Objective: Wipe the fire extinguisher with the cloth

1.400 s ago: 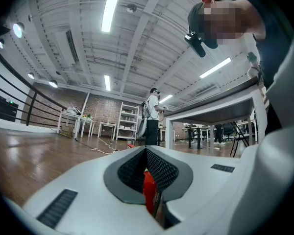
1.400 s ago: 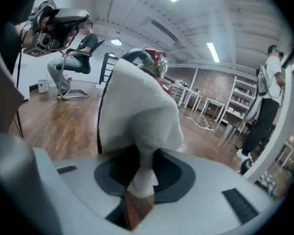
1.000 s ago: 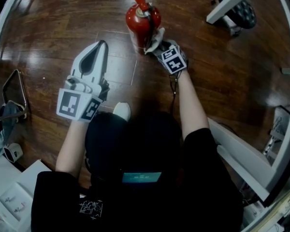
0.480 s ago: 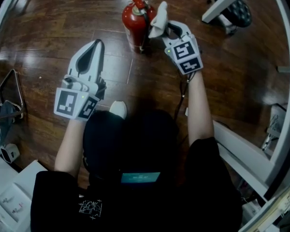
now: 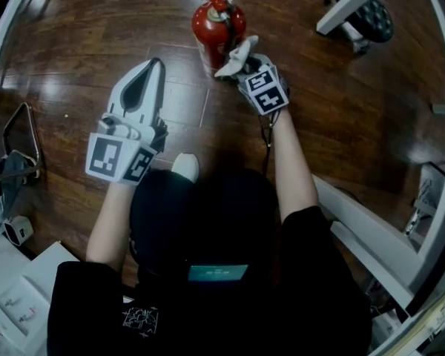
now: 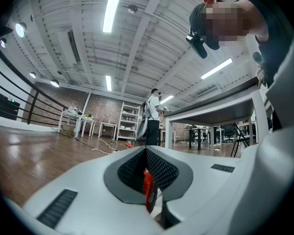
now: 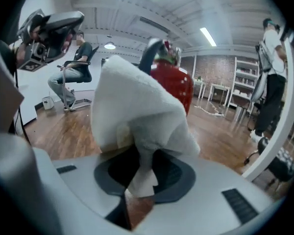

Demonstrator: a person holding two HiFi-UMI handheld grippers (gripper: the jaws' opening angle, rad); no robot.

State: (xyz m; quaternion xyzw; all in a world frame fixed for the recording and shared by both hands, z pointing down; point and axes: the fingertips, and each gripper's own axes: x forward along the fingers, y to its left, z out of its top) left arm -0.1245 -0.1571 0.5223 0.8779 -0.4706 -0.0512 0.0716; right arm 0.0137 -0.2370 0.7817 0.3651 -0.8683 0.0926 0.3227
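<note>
The right gripper clamps the white cloth against the red fire extinguisher just ahead of its jaws, while the left gripper (jaws closed on nothing) hangs apart, extinguisher ahead-right of it

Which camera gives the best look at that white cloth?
The right gripper view: the cloth fills the picture, pinched in the right gripper. The head view shows it small, beside the fire extinguisher. The left gripper view gives no clear sight of it.
</note>
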